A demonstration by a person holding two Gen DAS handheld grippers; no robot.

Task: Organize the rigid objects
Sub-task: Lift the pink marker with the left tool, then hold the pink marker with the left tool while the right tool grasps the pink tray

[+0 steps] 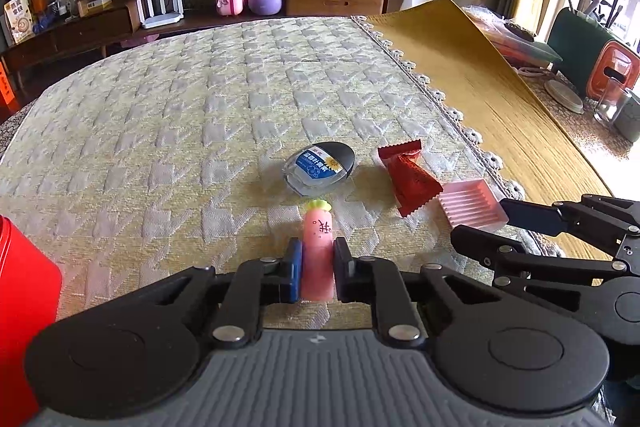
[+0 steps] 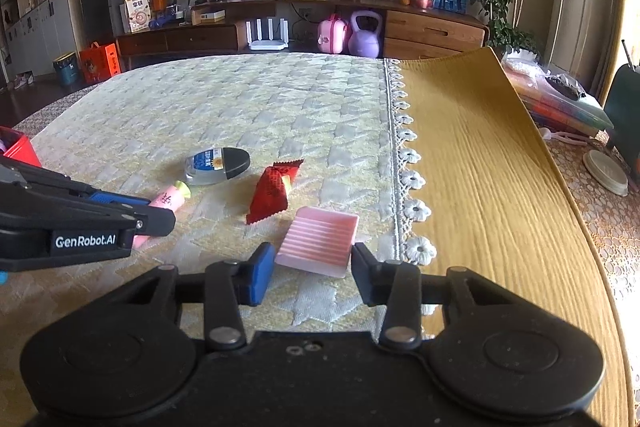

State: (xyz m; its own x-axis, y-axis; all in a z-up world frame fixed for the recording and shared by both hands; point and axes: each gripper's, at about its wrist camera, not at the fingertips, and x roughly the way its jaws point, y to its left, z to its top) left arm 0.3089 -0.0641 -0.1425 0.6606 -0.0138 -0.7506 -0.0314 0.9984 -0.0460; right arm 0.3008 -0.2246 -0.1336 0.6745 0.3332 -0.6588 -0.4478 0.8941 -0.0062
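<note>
My left gripper [image 1: 317,255] is shut on a pink carrot-shaped toy [image 1: 317,247] with a green tip, low over the quilted cloth; it shows in the right wrist view [image 2: 166,202] too. My right gripper [image 2: 312,261] is open, its fingers either side of the near edge of a pink ribbed tray [image 2: 320,241], also in the left wrist view [image 1: 472,205]. A red snack packet [image 1: 408,177] [image 2: 274,191] and a flat clear bottle with a dark cap [image 1: 320,169] [image 2: 218,165] lie just beyond.
A red box [image 1: 24,307] stands at the left; its corner shows in the right wrist view [image 2: 20,147]. A mustard cloth [image 2: 480,167] covers the table's right part. Containers, a round lid [image 2: 606,173] and stacked items crowd the far right edge.
</note>
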